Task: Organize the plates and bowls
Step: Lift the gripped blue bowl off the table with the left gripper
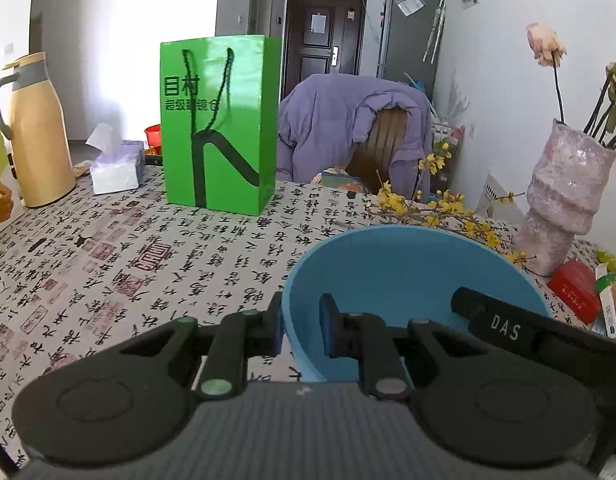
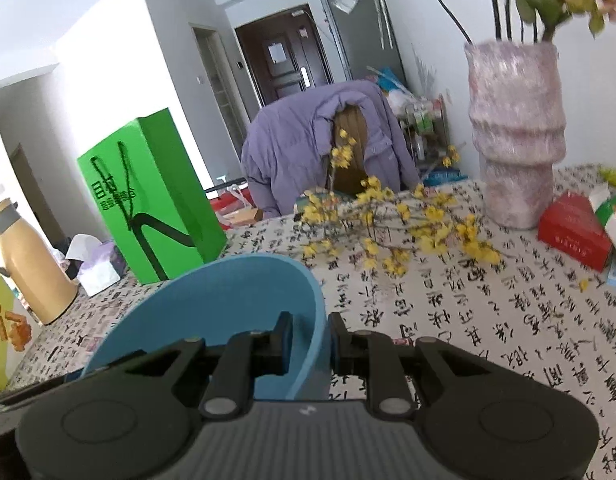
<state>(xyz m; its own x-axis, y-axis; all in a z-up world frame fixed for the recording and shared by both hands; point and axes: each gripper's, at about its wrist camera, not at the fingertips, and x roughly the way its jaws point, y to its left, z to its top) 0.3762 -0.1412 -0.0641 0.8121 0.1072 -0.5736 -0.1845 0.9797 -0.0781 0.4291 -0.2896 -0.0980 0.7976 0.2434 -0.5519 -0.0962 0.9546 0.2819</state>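
A blue bowl (image 1: 408, 280) is held over the table with the calligraphy cloth (image 1: 148, 260). My left gripper (image 1: 302, 330) is shut on the bowl's left rim, one finger outside the wall and one inside. The right gripper's black finger (image 1: 496, 322) marked DAS reaches over the bowl's right rim in the left wrist view. In the right wrist view my right gripper (image 2: 311, 344) is shut on the right rim of the same blue bowl (image 2: 228, 300), one finger inside, one outside. No plates are in view.
A green paper bag (image 1: 220, 124), a tissue box (image 1: 116, 164) and a tan thermos (image 1: 36, 132) stand at the back left. A pink vase (image 1: 564, 196), yellow flower sprigs (image 2: 388, 224) and red box (image 2: 572, 228) are at the right. A chair with a purple jacket (image 1: 348, 128) stands behind the table.
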